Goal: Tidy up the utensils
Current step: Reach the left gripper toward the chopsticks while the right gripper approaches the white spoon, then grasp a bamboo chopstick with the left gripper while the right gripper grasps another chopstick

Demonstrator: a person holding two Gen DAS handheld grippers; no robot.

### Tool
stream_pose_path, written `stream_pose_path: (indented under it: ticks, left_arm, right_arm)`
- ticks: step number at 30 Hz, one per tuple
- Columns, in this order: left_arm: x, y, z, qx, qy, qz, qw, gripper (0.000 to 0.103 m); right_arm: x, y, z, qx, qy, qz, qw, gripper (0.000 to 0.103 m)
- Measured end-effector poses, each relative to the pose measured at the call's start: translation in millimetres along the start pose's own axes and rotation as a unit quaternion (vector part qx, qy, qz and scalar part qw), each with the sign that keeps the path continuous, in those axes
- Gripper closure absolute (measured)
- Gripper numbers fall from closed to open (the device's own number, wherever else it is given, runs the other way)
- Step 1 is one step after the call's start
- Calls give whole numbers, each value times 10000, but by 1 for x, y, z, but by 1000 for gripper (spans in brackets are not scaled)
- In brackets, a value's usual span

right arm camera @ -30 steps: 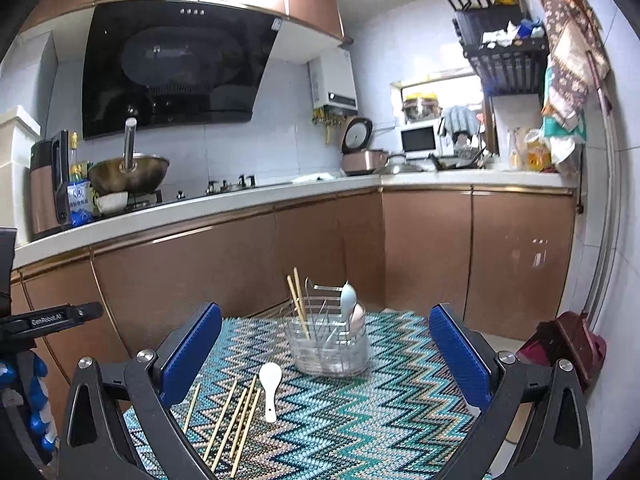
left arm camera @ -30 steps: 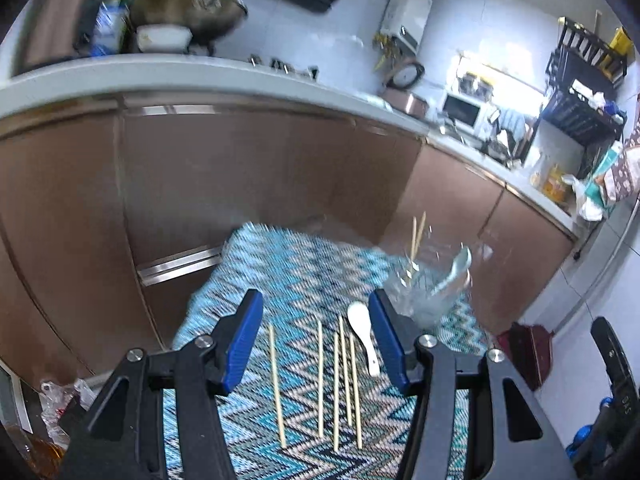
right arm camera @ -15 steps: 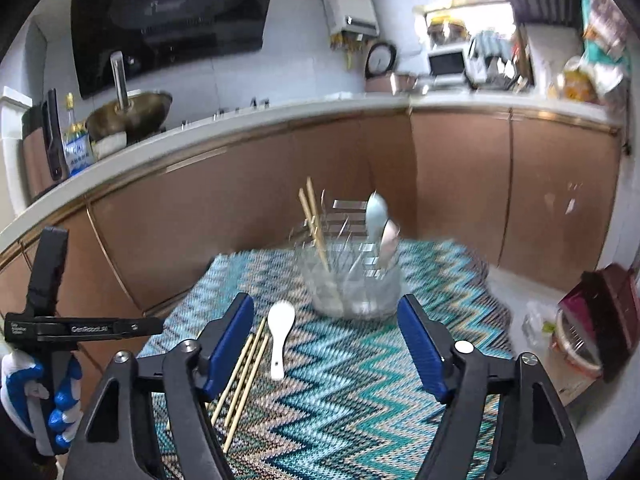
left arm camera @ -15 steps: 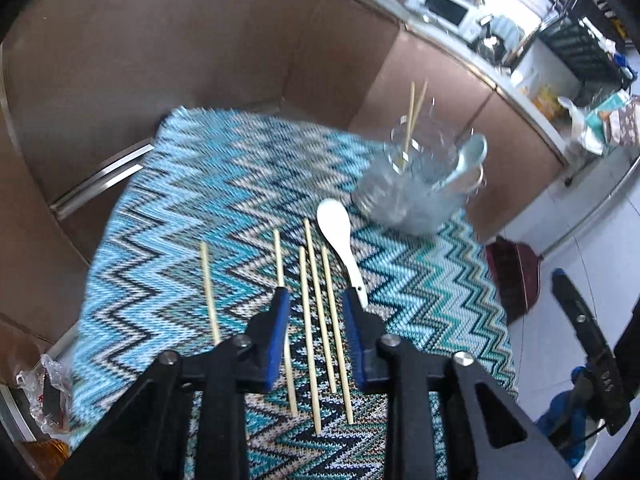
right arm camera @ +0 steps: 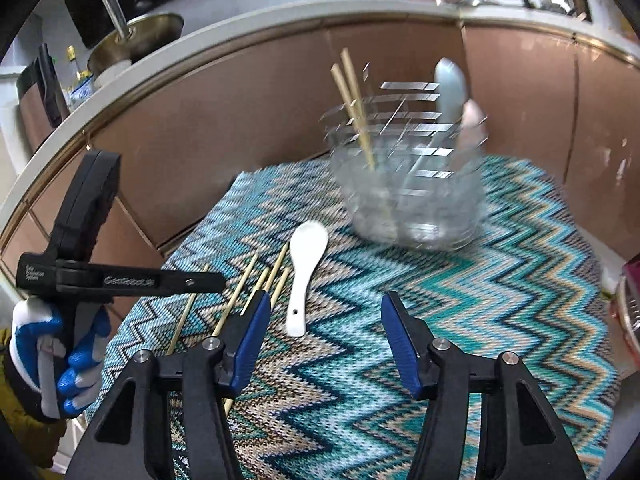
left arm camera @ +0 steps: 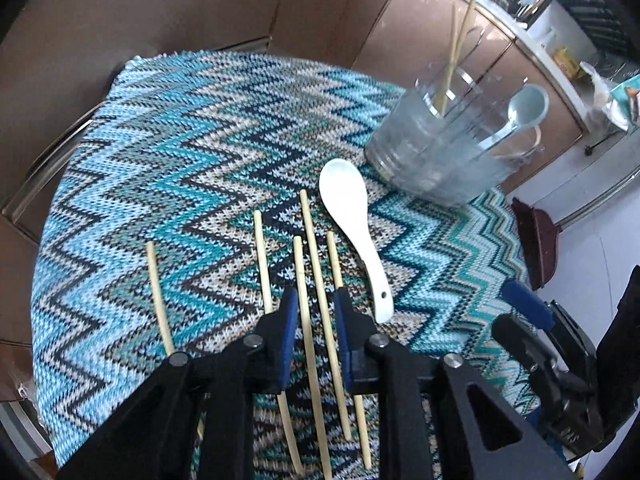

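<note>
Kitchen cabinets in copper brown ring a small tabletop (left arm camera: 168, 128) draped in a blue zigzag knit cloth, where a utensil sort is under way. Left tongs (left arm camera: 316, 312) hang low over a row of loose bamboo chopsticks (left arm camera: 308, 264), their blue pads narrowing; two sticks run through the slim gap between them, yet neither pad presses on a stick, so nothing is gripped so far. Right tongs (right arm camera: 324, 320) hover over bare cloth with jaws about half apart and closing, empty, the left pad just beside the nearest stick ends and the white ceramic spoon (right arm camera: 302, 276) lying ahead of the gap. A gloved hand (right arm camera: 52, 364) in blue and white holds the left tool at the edge of the right wrist view.

Five chopsticks lie side by side on the cloth, one set apart to the left, the spoon just beside the rightmost. Beyond them stands the clear holder (left arm camera: 432, 152), blurred in both views, already carrying two chopsticks (left arm camera: 454, 40) upright and at least two spoons (left arm camera: 524, 112) leaning on its far side.

By this showing the job looks partly done: some pieces are stowed, while five sticks and one spoon remain on the cloth. A stick pickup by the left tongs appears to be the step in hand.
</note>
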State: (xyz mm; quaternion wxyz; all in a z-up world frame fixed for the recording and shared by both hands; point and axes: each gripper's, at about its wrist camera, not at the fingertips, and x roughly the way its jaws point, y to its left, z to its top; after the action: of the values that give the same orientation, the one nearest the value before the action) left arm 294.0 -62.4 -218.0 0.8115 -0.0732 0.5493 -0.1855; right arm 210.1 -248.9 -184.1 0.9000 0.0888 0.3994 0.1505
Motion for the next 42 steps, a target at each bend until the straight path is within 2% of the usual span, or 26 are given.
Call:
stream_pose_path:
  ticks: [5, 8, 12, 15, 20, 29, 42]
  left_arm:
    - [18, 5, 6, 1, 210, 97, 9997, 90]
    - [26, 10, 8, -44, 308, 96, 9995, 91]
    - [35, 14, 10, -68, 427, 78, 9990, 92]
    - [40, 16, 11, -94, 512, 22, 9986, 92]
    - [43, 16, 14, -23, 601, -5, 9982, 92]
    - [46, 32, 21, -238, 824, -428, 9954, 93]
    - [42, 40, 21, -240, 849, -521, 9947, 93]
  right_arm:
    - [24, 3, -3, -65, 295, 201, 9993, 59]
    - [32, 5, -3, -105, 436, 299, 9985, 67]
    - [44, 13, -3, -194, 688, 547, 9959, 83]
    - [57, 21, -3, -255, 958, 728, 9924, 87]
    - [79, 36, 3, -349, 1311, 870, 9869, 88]
    - [113, 51, 14, -587, 1812, 467, 9806, 88]
    - [135, 55, 18, -629, 2231, 135, 9727, 88]
